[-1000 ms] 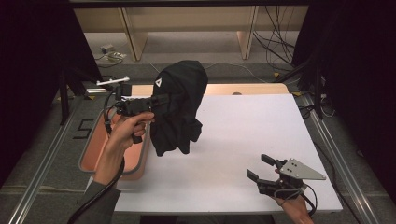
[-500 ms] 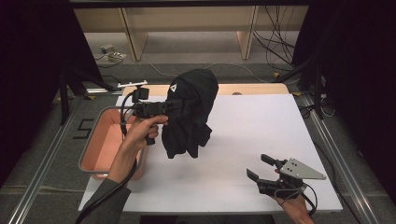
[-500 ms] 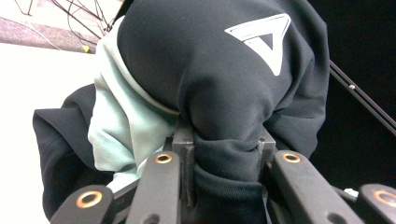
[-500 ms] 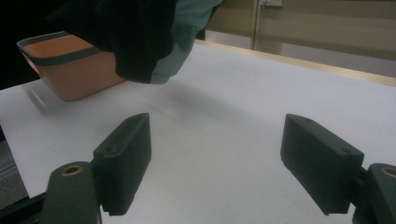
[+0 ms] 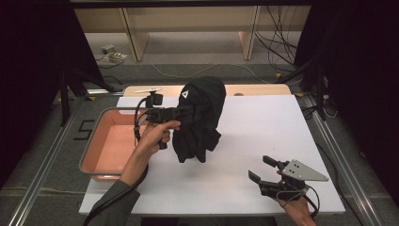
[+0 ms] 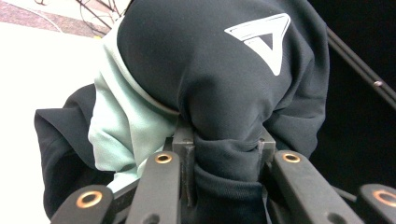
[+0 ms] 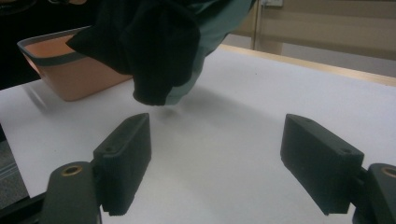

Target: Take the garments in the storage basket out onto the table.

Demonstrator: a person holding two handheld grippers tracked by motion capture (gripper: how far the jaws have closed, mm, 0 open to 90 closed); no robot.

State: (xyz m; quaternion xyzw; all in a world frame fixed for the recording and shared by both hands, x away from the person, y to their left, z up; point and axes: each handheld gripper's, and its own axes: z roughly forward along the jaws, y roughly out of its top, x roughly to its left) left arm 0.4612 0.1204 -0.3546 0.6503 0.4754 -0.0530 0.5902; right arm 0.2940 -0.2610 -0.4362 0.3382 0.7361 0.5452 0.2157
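My left gripper (image 5: 184, 110) is clamped on a fold of the black hoodie (image 5: 197, 120), hanging over the white table (image 5: 263, 127) beside the orange tub (image 5: 110, 143). My right gripper (image 5: 263, 170) rests wide open, empty.

The black hoodie (image 6: 219, 84) hides the left claw's (image 6: 226, 154) tips (top cropped).

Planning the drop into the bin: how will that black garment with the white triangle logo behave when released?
Likely floppy: the black garment with the white triangle logo droops in folds from the left gripper. Probably light, since one pinch holds it clear of the white table. It should collapse, not roll.
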